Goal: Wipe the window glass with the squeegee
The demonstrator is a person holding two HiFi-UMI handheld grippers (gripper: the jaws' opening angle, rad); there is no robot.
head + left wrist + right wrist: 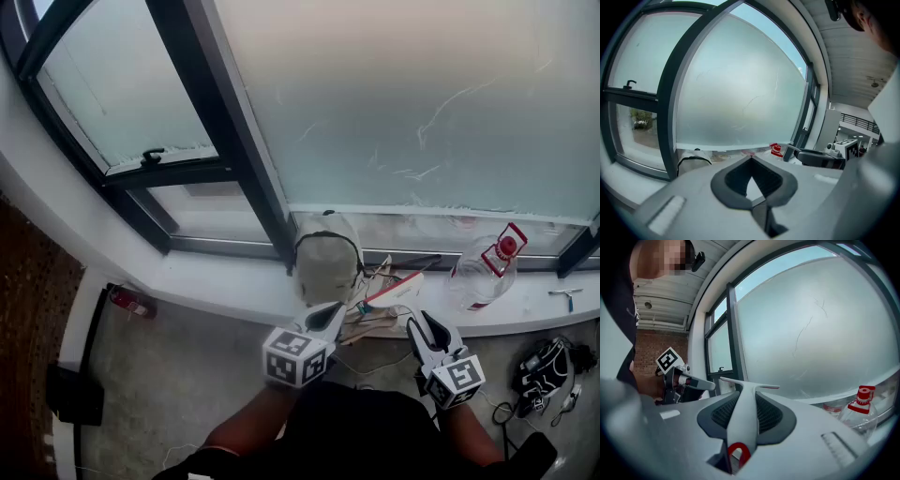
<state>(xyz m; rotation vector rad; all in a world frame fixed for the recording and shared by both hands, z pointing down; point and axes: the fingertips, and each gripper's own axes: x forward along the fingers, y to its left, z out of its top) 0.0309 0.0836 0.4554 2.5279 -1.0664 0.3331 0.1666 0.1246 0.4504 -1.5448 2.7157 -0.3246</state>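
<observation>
The frosted window glass [403, 103] fills the wall above a white sill [216, 281]. My right gripper [424, 330] is shut on the squeegee [392, 290], a white tool with a red strip whose head lies over the sill's clutter. In the right gripper view the white handle with its red loop runs between the jaws [744, 401] and the T-shaped squeegee head [749, 386] points at the glass [811, 324]. My left gripper [325, 317] hangs just left of it, shut on nothing [751, 161], facing the pane [736, 93].
A clear plastic bottle [486, 267] with a red cap and a pale bag [326, 258] stand on the sill among cables. A dark frame post [234, 131] splits off a tilted casement [122, 84]. Black gear [544, 366] lies on the floor at right.
</observation>
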